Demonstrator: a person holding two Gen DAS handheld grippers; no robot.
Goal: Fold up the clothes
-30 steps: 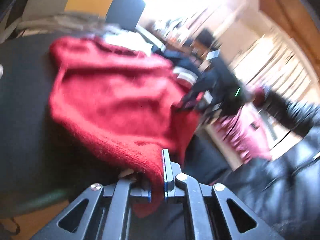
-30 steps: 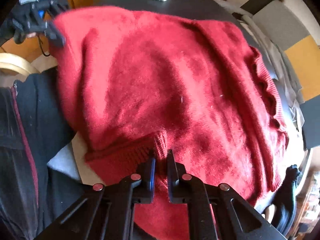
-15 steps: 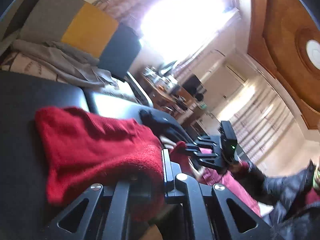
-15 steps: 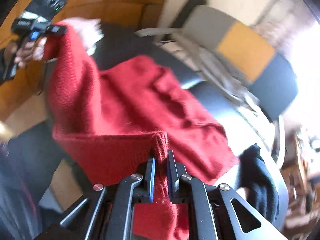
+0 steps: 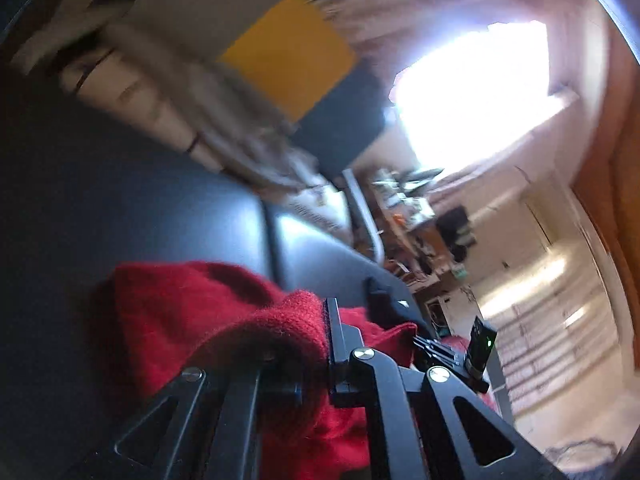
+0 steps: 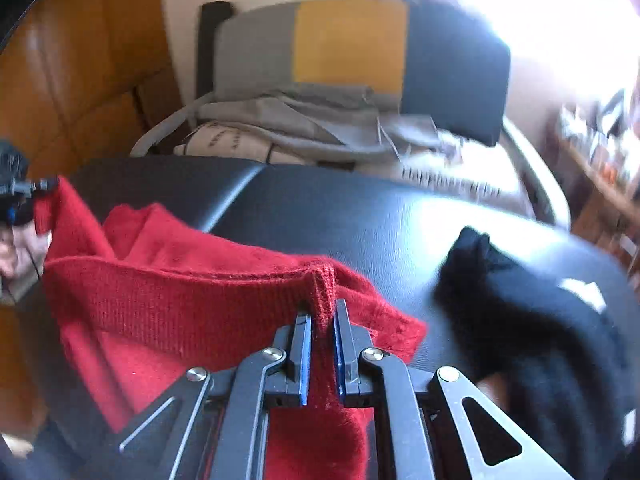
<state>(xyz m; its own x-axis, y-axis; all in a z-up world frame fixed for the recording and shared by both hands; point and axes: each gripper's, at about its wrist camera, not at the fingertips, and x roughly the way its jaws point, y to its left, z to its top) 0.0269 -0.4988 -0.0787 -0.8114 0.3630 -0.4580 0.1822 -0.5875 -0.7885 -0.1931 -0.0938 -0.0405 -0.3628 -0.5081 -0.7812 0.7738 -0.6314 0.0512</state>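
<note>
A red knitted sweater (image 6: 168, 296) lies bunched on the near part of a black leather table (image 6: 360, 216). My right gripper (image 6: 320, 316) is shut on a corner of its ribbed hem, pinched between the blue pads. My left gripper (image 5: 316, 320) is shut on the other corner of the red sweater (image 5: 192, 312), whose cloth drapes over the left finger and hides it. In the right wrist view the left gripper (image 6: 36, 200) shows at the far left edge with the hem stretched to it. In the left wrist view the right gripper (image 5: 444, 350) sits just beyond the cloth.
A black garment (image 6: 520, 292) lies on the table to the right of the sweater. Behind the table stands a chair with a grey, yellow and dark back (image 6: 352, 48), piled with grey cloth (image 6: 304, 120). A bright window (image 5: 472, 92) and cluttered shelves (image 5: 408, 200) fill the background.
Both grippers have swung the sweater's hem up and forward over the table, so the garment has gone from spread flat to bunched. The black garment has come into the right wrist view.
</note>
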